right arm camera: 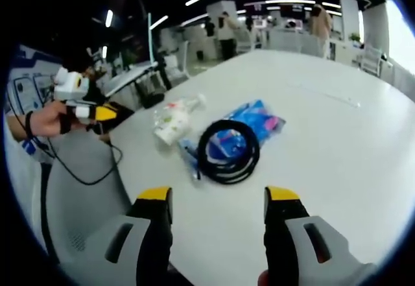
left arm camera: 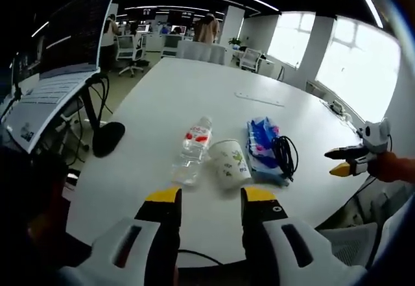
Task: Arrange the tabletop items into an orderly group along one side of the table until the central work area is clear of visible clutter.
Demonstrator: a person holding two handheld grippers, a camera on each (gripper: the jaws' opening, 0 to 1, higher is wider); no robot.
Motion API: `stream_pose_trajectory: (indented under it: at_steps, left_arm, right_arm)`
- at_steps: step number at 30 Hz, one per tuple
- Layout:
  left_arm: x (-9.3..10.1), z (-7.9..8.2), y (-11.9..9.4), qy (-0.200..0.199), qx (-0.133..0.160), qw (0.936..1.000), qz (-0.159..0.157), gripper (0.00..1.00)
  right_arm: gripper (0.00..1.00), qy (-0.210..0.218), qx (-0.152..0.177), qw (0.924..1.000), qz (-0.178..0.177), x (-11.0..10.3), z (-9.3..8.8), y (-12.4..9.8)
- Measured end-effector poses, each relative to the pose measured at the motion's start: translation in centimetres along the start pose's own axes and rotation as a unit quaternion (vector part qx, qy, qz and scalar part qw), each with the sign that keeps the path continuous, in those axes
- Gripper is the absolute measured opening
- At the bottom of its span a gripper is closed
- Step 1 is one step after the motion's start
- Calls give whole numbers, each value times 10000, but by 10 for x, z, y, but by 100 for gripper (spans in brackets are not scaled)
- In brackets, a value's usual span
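With both claws wide open and empty, the light, crushable paper cup [left arm camera: 228, 163] on the counter [left arm camera: 194, 91] wants a gentle mid-wall hold.

The table [left arm camera: 194, 91] was plain white. The water bottle [left arm camera: 192, 150] was clear with a red-and-white label, the paper cup [left arm camera: 229, 163] white with a green print, the packet [right arm camera: 249, 127] blue with pink patches, the coiled cable [right arm camera: 228, 151] black. Both grippers [left arm camera: 211, 202] [right arm camera: 217, 198] were black with yellow tips
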State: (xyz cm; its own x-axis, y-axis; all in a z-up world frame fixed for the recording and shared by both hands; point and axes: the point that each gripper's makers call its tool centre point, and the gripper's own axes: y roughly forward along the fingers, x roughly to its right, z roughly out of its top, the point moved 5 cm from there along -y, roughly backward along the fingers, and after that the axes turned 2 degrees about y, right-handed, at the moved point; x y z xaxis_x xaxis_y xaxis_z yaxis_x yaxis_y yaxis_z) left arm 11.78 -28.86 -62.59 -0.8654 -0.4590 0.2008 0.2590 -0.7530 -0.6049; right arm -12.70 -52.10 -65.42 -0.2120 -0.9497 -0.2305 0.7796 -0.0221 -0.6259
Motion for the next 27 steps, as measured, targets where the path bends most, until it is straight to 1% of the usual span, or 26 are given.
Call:
stream_pose_trajectory:
  at_steps: [7, 11, 19, 23, 27]
  left_arm:
    - [-6, -2, 2, -88, -82, 9998, 133, 33]
    - [-8, -2, 4, -135, -86, 9998, 133, 33]
    - [-3, 1, 11, 26, -190, 9998, 35, 34]
    - [1, 7, 18, 131, -230, 9996, -35, 34]
    - [1, 13, 25, 203, -252, 9994, -72, 34]
  right_arm:
    - [55, 39, 11, 10000, -8, 1, -2, 0]
    - [55, 92, 24, 10000, -29, 3, -4, -1]
    - [55, 214, 24, 9997, -78, 7, -12, -3]
    - [55, 267, -2, 9996, -96, 8, -16, -4]
    - [54, 328, 9, 9994, -109, 9, -18, -5]
